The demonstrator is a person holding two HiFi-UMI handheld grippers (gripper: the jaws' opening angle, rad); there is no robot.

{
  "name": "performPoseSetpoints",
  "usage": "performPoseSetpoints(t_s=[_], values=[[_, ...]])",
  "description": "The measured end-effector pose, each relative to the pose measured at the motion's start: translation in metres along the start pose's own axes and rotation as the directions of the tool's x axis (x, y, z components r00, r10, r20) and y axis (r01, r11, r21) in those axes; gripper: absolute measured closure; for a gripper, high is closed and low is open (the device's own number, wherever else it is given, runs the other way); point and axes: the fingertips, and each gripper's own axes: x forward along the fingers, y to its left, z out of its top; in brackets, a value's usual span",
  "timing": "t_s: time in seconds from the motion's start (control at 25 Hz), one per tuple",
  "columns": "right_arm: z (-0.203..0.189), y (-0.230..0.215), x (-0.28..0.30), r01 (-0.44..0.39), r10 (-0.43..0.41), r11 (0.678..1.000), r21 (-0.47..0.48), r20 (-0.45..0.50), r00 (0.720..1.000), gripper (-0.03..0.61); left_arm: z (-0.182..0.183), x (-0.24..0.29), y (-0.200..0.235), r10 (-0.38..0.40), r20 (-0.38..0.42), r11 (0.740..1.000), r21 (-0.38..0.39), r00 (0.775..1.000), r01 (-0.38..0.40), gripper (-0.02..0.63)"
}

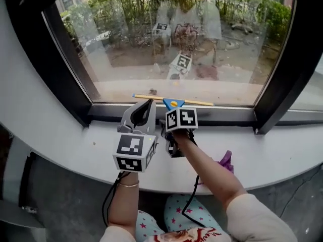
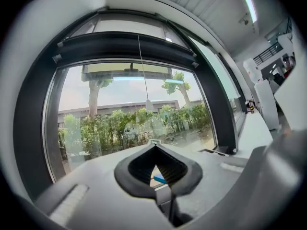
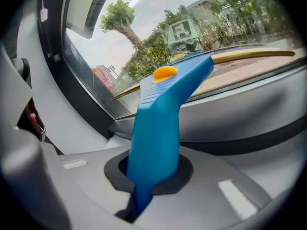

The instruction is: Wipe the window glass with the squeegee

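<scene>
The squeegee (image 1: pixel 173 103) has a blue handle (image 3: pixel 157 128) with an orange button and a long yellow blade (image 3: pixel 249 55). The blade lies along the bottom edge of the window glass (image 1: pixel 176 44). My right gripper (image 1: pixel 174 116) is shut on the handle, which stands between its jaws (image 3: pixel 153 176) and leans toward the pane. My left gripper (image 1: pixel 147 105) hovers just left of it above the sill, its jaws (image 2: pixel 154 148) shut with nothing held. A bit of the blue handle (image 2: pixel 160 178) shows through the gap in its pads.
A black window frame (image 1: pixel 75 79) surrounds the pane above a white sill (image 1: pixel 75 150). A purple cloth (image 1: pixel 225 161) lies on the sill at the right. A black cable hangs below the sill near the person's knees.
</scene>
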Motion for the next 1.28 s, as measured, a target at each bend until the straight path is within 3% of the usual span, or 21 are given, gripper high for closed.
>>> performPoseSetpoints(t_s=[0.08,0.28,0.48,0.68,0.84,0.96,1.16,1.28], values=[[0.005,0.006,-0.009,0.001,-0.001,1.0,-0.028,0.031,1.0,0.55,0.014,-0.007,0.005,0.008,0.0,1.0,-0.029,1.0,-0.008,0.612],[0.035,0.03,-0.049,0.084,-0.048,0.977,-0.196,0.179,0.983,0.551,0.048,-0.023,0.027,0.044,0.031,0.999,-0.013,0.999,-0.044,0.612],[0.083,0.078,-0.092,0.194,-0.033,0.875,-0.443,0.346,0.938,0.552,0.057,-0.023,0.047,-0.001,0.102,0.999,-0.043,0.995,0.006,0.612],[0.153,0.131,-0.137,0.16,0.075,0.851,-0.5,0.417,0.906,0.551,0.091,-0.009,0.069,-0.013,0.178,1.0,0.007,0.984,0.012,0.612],[0.207,0.178,-0.166,0.171,0.102,0.834,-0.525,0.451,0.887,0.551,0.131,-0.009,0.093,-0.001,0.232,0.998,0.067,0.973,-0.015,0.612],[0.228,0.212,-0.169,0.179,0.123,0.807,-0.562,0.456,0.881,0.551,0.15,-0.006,0.106,-0.009,0.228,0.994,0.108,0.974,-0.016,0.612],[0.258,0.268,-0.164,0.156,0.153,0.816,-0.556,0.47,0.869,0.551,0.166,-0.011,0.133,0.058,0.197,0.96,0.259,0.979,-0.11,0.612],[0.275,0.286,-0.167,0.202,0.137,0.797,-0.569,0.497,0.857,0.551,0.166,-0.015,0.145,0.06,0.192,0.96,0.259,0.98,-0.11,0.612]])
